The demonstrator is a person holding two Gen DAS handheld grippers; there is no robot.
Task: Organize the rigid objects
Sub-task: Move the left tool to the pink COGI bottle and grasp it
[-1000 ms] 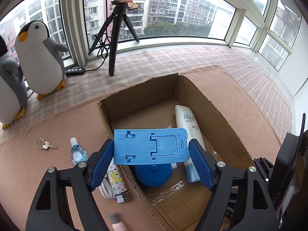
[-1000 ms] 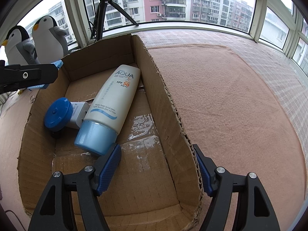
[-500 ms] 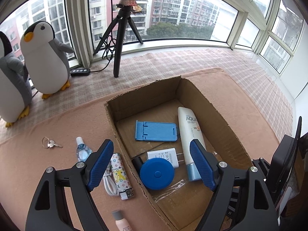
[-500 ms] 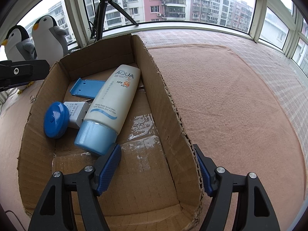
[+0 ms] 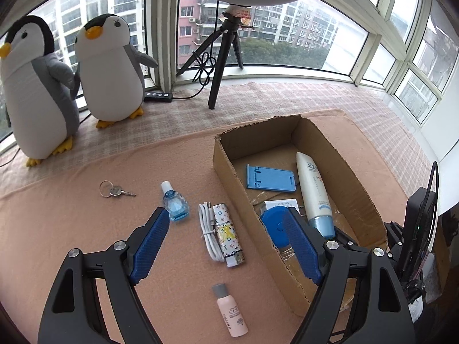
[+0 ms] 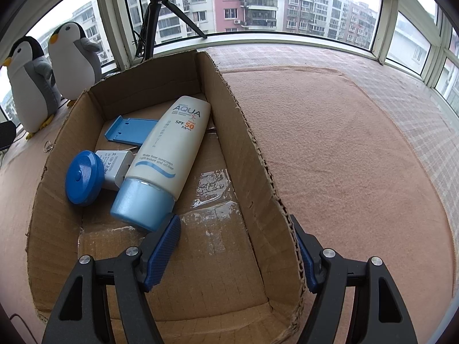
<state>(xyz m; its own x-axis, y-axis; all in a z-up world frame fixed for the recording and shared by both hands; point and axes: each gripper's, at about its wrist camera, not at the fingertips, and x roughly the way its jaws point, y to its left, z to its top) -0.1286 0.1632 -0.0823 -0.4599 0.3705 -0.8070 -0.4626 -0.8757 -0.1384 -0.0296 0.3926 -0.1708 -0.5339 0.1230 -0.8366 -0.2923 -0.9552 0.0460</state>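
An open cardboard box (image 5: 226, 154) on the pink mat holds a blue phone stand (image 5: 271, 178), a white sunscreen tube (image 5: 315, 190), a white charger (image 5: 279, 203) and a blue round case (image 5: 274, 226). Left of the box lie keys (image 5: 117, 191), a small blue bottle (image 5: 175, 207), a white cable (image 5: 208, 230), a patterned power bank (image 5: 228, 236) and a pink bottle (image 5: 231, 312). My left gripper (image 5: 225, 213) hangs open and empty above the cable and power bank. My right gripper (image 6: 235, 255) is open, its fingers either side of the box's right wall (image 6: 258, 160).
Two plush penguins (image 5: 109, 71) stand at the back left by the window. A black tripod (image 5: 223, 57) with a cable and a remote (image 5: 158, 96) stands behind the box. A black device (image 5: 416, 229) sits at the right edge. Bare pink mat (image 6: 344, 157) lies right of the box.
The left gripper let go of the blue phone stand, which now lies in the box, then pulled back and left over the loose items. The right gripper has not moved.
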